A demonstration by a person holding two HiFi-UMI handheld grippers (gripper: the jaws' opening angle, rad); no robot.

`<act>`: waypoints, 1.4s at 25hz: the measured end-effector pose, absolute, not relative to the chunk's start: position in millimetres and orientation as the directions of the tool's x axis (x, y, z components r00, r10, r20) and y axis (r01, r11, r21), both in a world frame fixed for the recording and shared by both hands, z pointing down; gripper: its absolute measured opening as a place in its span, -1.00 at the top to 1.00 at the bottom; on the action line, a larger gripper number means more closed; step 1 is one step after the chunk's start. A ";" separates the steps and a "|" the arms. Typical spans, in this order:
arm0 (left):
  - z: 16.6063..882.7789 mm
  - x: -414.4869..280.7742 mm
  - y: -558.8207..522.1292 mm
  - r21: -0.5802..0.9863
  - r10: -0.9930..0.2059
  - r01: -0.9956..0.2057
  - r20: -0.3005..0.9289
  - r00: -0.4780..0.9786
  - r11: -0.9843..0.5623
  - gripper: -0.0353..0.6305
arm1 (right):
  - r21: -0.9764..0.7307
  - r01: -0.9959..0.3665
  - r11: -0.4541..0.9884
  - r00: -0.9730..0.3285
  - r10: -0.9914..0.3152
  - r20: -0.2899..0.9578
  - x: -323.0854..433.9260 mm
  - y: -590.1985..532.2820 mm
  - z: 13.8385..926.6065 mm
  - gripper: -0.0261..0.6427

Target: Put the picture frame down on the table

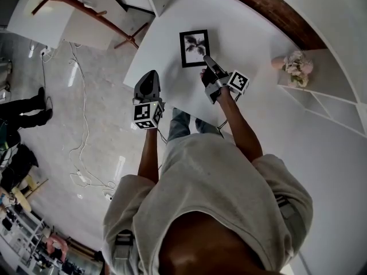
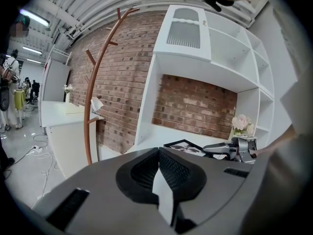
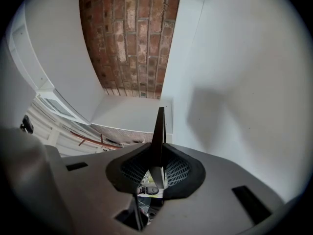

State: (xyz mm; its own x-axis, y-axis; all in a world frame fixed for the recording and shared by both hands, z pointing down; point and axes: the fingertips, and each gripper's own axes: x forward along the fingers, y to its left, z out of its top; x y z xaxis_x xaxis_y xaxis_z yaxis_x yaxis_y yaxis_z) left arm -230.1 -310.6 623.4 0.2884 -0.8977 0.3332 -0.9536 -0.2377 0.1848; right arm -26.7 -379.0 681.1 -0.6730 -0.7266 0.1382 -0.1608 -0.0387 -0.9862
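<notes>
From the head view, the picture frame (image 1: 194, 48), black-edged with a palm tree print, lies low over the white table (image 1: 246, 44), towards its middle. I cannot tell whether it rests on the surface. The right gripper (image 1: 207, 60) reaches in from the near side, its tips at the frame's near right corner. The left gripper (image 1: 151, 74) hangs at the table's near left edge, well apart from the frame. A bunch of pale flowers (image 1: 297, 66) sits on a white shelf to the right, and a brown wooden coat stand (image 1: 74, 4) crosses the upper left.

In the left gripper view, the left gripper (image 2: 157, 153) has its jaws pressed together at the tips with nothing between them. Beyond them the picture frame (image 2: 182, 144) shows flat and low on the table, with the right gripper (image 2: 215, 149) at its right side. Behind stand the coat stand (image 2: 98, 92), a brick wall (image 2: 195, 104) and the flowers (image 2: 240, 123).

In the right gripper view, the right gripper (image 3: 159, 153) pinches the picture frame (image 3: 160, 126), seen edge-on as a thin dark blade rising between the pads. The view is rolled sideways, with white surface to the right and brick wall (image 3: 132, 38) above.
</notes>
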 end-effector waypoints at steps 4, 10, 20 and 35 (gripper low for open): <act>628.9 -231.2 -311.6 0.190 -0.895 -0.954 0.342 0.287 -0.233 0.85 | -0.982 -0.177 -0.059 -0.684 -0.711 0.166 -34.6 -383.0 696.1 0.67; 633.9 -232.1 -309.6 0.189 -0.892 -0.956 0.355 0.278 -0.223 0.85 | -0.983 -0.160 -0.085 -0.687 -0.706 0.173 -43.8 -389.6 718.5 0.67; 636.0 -236.0 -308.1 0.186 -0.894 -0.962 0.368 0.255 -0.198 0.85 | -0.979 -0.196 -0.058 -0.681 -0.710 0.178 -49.5 -396.9 729.9 0.67; 636.0 -239.7 -298.7 0.186 -0.898 -0.965 0.368 0.242 -0.184 0.85 | -0.944 -0.330 -0.019 -0.678 -0.691 0.251 -56.2 -391.9 738.6 0.66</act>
